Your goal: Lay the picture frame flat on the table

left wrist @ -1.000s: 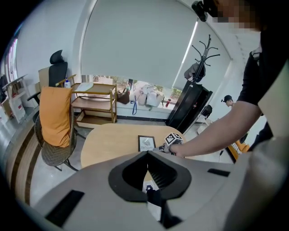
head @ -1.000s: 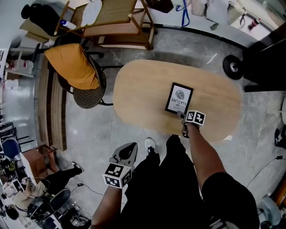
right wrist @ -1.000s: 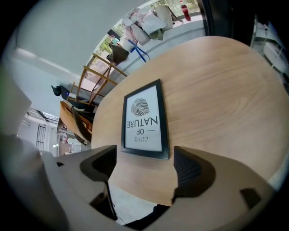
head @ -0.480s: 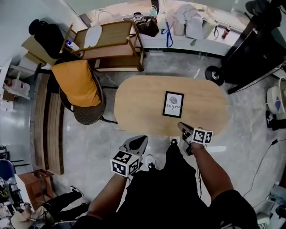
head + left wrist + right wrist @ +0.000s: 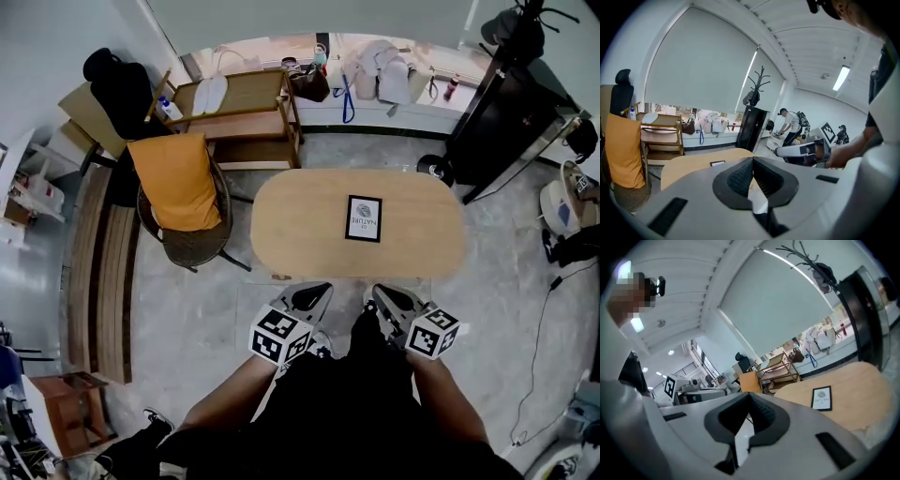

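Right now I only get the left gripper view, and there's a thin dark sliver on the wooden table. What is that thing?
Observer: The head view shows it is the picture frame, lying flat and face up near the middle of the oval table.
Visitor: Is either claw touching it?
Observer: No. The left gripper and the right gripper are both off the table, close to the person's legs.
Visitor: Is the other claw carrying anything?
Observer: No. The right gripper view shows its jaws together with nothing between them.
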